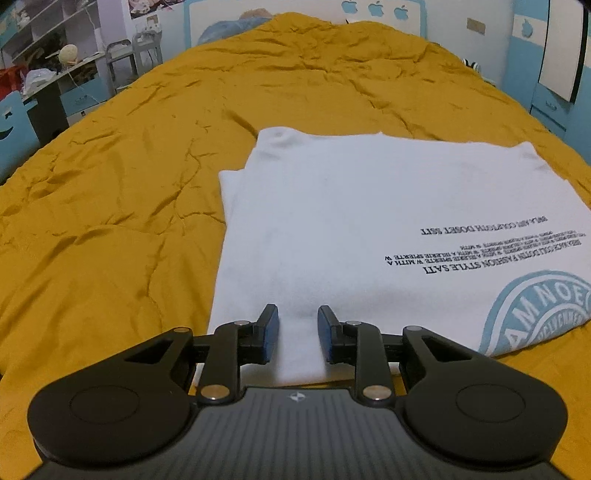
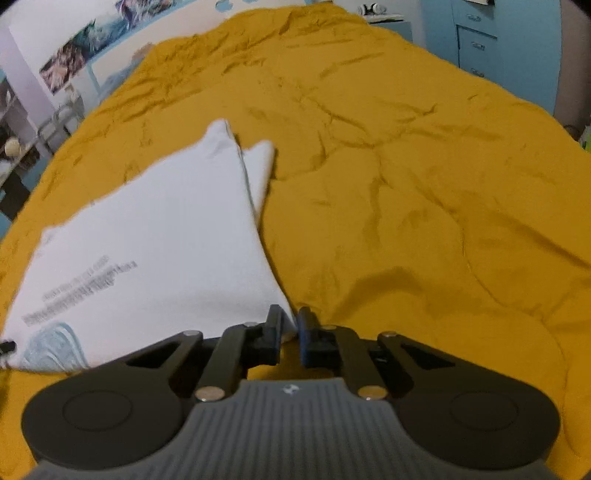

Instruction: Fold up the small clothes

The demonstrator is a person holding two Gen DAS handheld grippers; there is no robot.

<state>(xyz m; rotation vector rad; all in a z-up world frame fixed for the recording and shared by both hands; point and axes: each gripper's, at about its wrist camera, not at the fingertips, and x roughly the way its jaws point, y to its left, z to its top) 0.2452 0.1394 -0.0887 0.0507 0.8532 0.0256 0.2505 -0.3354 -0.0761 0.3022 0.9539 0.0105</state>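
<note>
A white T-shirt point(image 1: 351, 206) with black lettering and a pale blue round logo lies partly folded on the mustard-yellow bedspread point(image 1: 110, 184). My left gripper point(image 1: 298, 317) is open, its fingers standing over the shirt's near edge with white cloth between them. In the right wrist view the same shirt point(image 2: 159, 236) lies to the left, its near right corner drawn up to my right gripper point(image 2: 290, 323). The right gripper's jaws are nearly together and pinch that corner.
The bedspread point(image 2: 406, 184) is wrinkled and stretches wide to the right of the shirt. A desk and shelves point(image 1: 48, 74) stand at the far left. Blue drawers point(image 2: 480, 44) stand at the far right, a blue headboard point(image 1: 369, 14) behind.
</note>
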